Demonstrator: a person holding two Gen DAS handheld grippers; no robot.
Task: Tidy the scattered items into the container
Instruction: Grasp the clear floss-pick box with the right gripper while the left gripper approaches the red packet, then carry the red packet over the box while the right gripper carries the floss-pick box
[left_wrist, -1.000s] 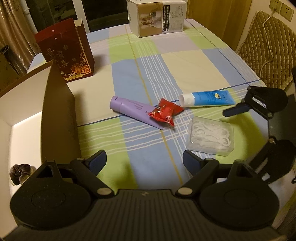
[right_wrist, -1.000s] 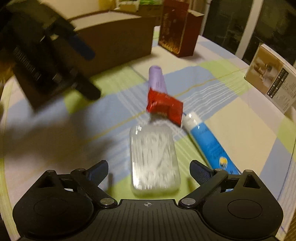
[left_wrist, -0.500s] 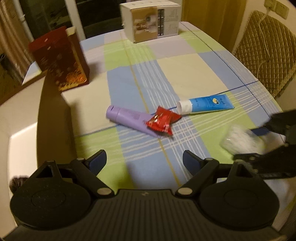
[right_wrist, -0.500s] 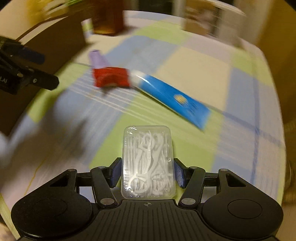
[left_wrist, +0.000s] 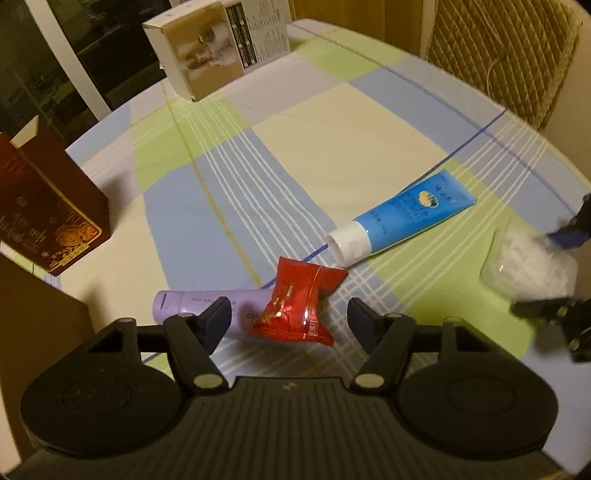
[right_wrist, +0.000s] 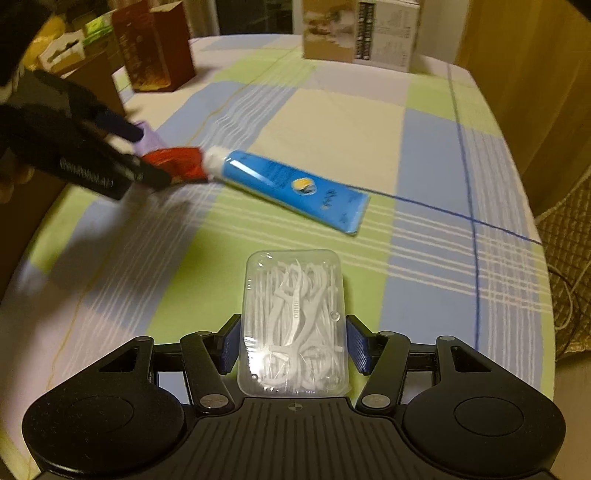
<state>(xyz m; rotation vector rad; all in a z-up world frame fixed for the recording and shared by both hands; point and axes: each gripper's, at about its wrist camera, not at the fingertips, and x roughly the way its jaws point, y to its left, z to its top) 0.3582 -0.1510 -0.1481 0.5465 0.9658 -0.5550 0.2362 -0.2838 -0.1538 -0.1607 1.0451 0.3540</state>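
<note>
Farthest left, a dark red box (left_wrist: 48, 206) stands upright on the counter (left_wrist: 332, 122), which is covered in a checked cloth of blue, green and cream. Beside it, the left hand-held gripper (left_wrist: 290, 321) is spread wide and hangs low over two items: a lilac tube (left_wrist: 192, 301) lying flat, and a red foil packet (left_wrist: 299, 302) resting across the tube's end. The packet sits between the two fingers without touching either; the tube's cap end lies just by the left finger. Right of the packet, a blue tube with a white cap (left_wrist: 399, 225) lies flat, its cap pointing toward the packet. A tan printed carton (left_wrist: 218, 44) stands at the counter's far edge. Farther right, the right hand-held gripper (right_wrist: 293, 343) is clamped on a clear plastic box of white floss picks (right_wrist: 293, 321), its blue pads pressing both long sides, the box held just above the cloth.
</note>
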